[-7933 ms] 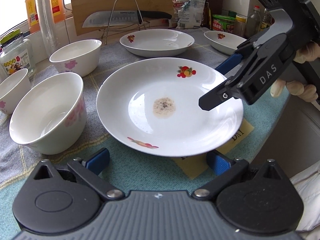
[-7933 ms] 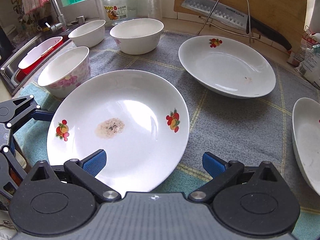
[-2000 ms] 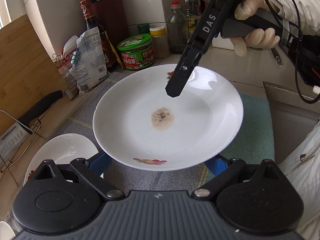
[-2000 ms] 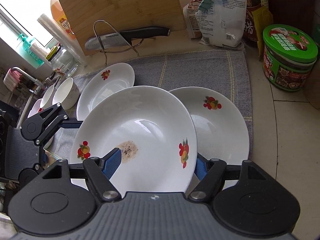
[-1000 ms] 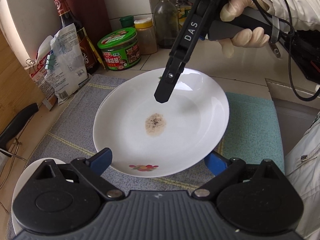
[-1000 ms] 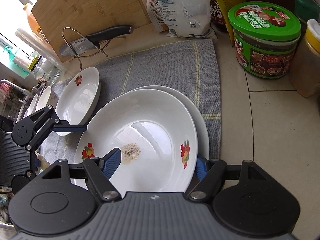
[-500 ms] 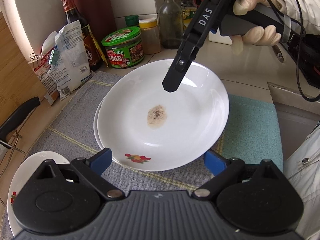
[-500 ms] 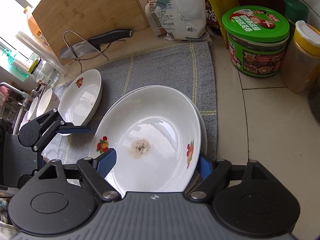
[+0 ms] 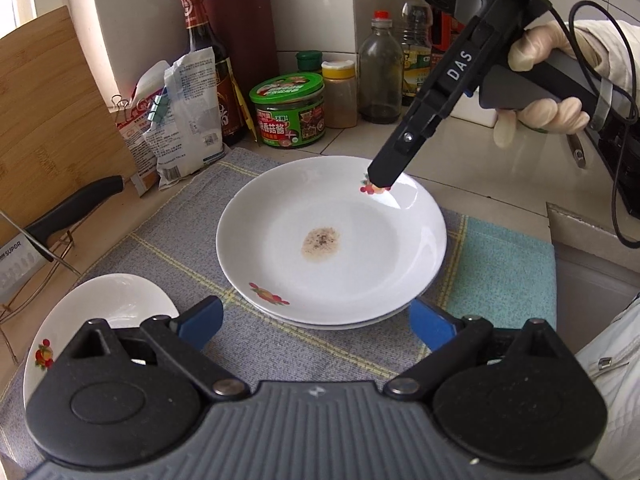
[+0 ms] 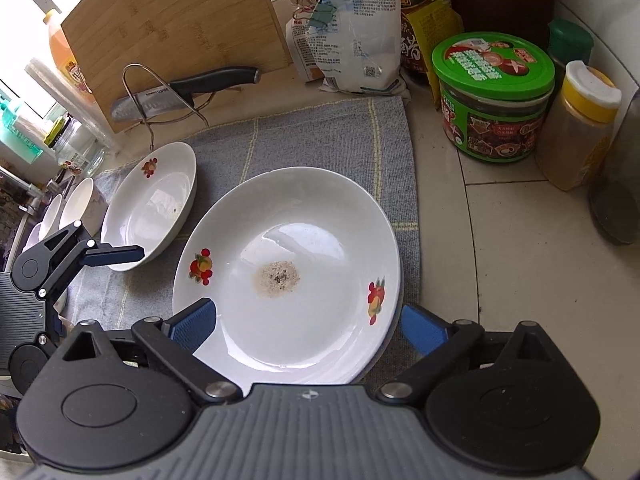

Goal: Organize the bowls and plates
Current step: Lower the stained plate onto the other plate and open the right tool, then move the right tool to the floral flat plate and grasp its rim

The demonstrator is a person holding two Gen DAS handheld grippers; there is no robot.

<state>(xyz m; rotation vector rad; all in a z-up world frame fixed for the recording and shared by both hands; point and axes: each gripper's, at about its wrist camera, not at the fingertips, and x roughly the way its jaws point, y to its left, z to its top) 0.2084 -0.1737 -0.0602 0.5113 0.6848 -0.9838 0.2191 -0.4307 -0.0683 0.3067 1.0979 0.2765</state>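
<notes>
A white plate with a brown stain [image 9: 332,240] [image 10: 288,272] lies on top of a second plate [image 9: 340,322] on the grey cloth [image 9: 168,248]. My left gripper [image 9: 316,322] is open and still widening just short of the stack's near rim, touching nothing. My right gripper [image 10: 308,328] is opening, with the stained plate's near rim between its pads but free of them. One of its fingers [image 9: 396,156] hangs over the far rim in the left wrist view. A third plate [image 10: 152,204] [image 9: 100,320] lies to the left, beside one of the left gripper's fingers [image 10: 120,255].
Behind the stack stand a green-lidded jar [image 10: 496,100], a yellow-capped spice jar [image 10: 580,128], bottles [image 9: 380,76] and a clipped bag [image 9: 180,120]. A knife on a wire stand [image 10: 184,88] leans by the cutting board [image 10: 176,28]. Bowls [image 10: 80,208] sit far left. A gloved hand [image 9: 540,80] holds the right gripper.
The stained plate has come down onto the other plate. The right gripper's jaws have spread and let go of it. Both grippers have drawn back a little from the stack.
</notes>
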